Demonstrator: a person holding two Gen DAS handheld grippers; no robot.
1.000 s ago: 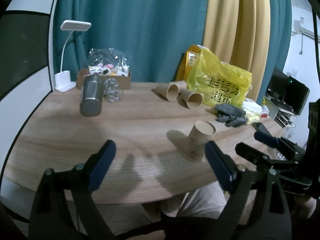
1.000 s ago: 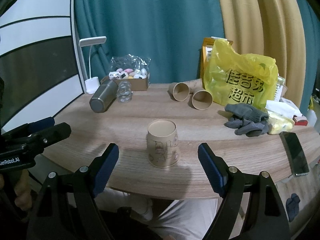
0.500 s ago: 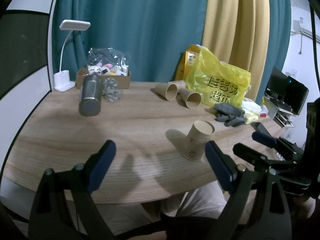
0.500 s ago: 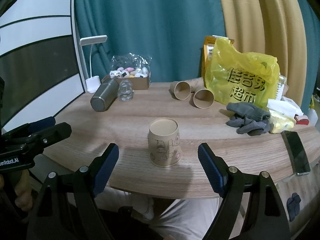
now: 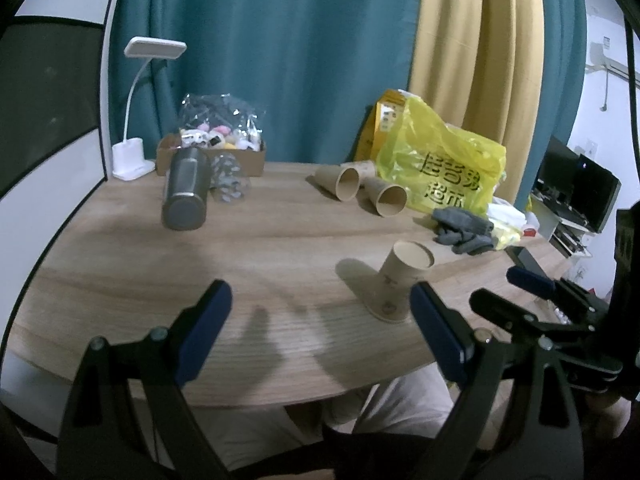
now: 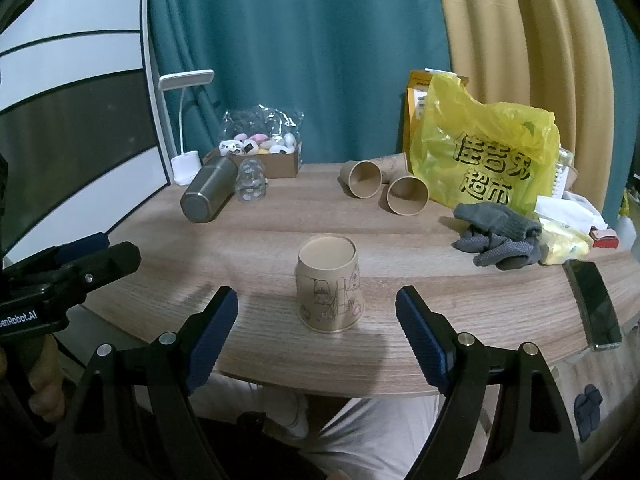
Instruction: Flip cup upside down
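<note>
phone (image 6: 595, 305) partly off-table, box (image 6: 256, 163) contents indistinct

Brown printed paper cup between the spread fingers of the right claw

The right claw (image 6: 316, 320), its blue-padded jaws wide apart, frames a brown paper cup with line drawings (image 6: 329, 285) that stands with its wider end down on the wooden counter (image 6: 460, 304), touching neither pad. Farther back lie two plain brown paper cups on their sides (image 6: 384, 187), a steel tumbler on its side (image 6: 208, 194), a yellow plastic bag (image 6: 486, 160), grey knit gloves (image 6: 496, 234) and a black phone (image 6: 594, 304). The left claw (image 6: 76, 264) shows at the left edge.
</note>
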